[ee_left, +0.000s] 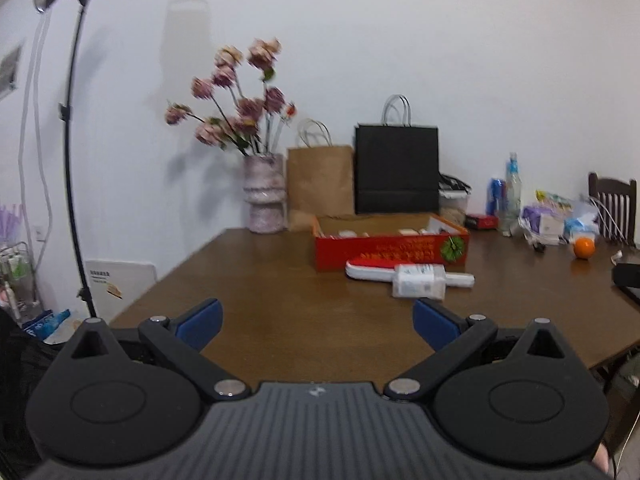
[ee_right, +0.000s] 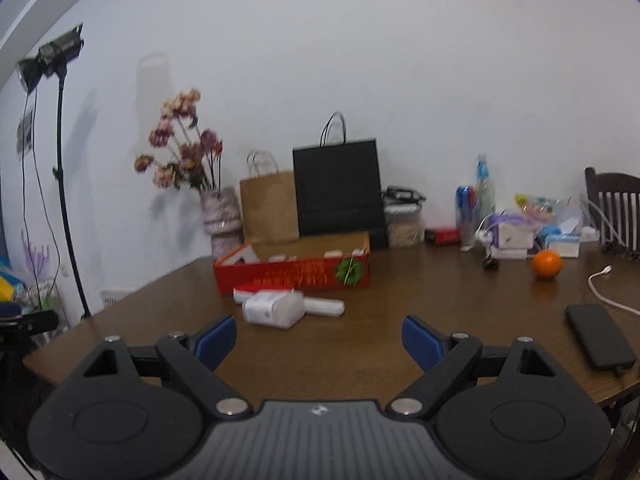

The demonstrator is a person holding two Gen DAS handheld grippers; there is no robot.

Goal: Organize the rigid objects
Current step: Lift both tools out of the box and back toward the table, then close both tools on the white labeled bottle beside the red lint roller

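Note:
A red open box (ee_left: 390,250) (ee_right: 294,270) with small items inside stands mid-table. Just in front of it lie a white and red long-handled object (ee_left: 370,269) (ee_right: 320,305) and a white labelled package (ee_left: 418,286) (ee_right: 272,309). An orange (ee_left: 584,248) (ee_right: 547,264) sits to the right. My left gripper (ee_left: 318,322) hangs open over the near table, nothing between its blue pads. My right gripper (ee_right: 319,340) is likewise open and holds nothing; the package lies just beyond its left finger.
Along the wall stand a vase of pink flowers (ee_left: 264,196) (ee_right: 220,216), a brown paper bag (ee_left: 320,184) and a black bag (ee_left: 396,168). Bottles, packets and boxes crowd the back right (ee_right: 512,228). A black phone (ee_right: 600,336) with cable lies right. A chair (ee_right: 616,208) and light stand (ee_left: 74,160) flank the brown table (ee_left: 280,288).

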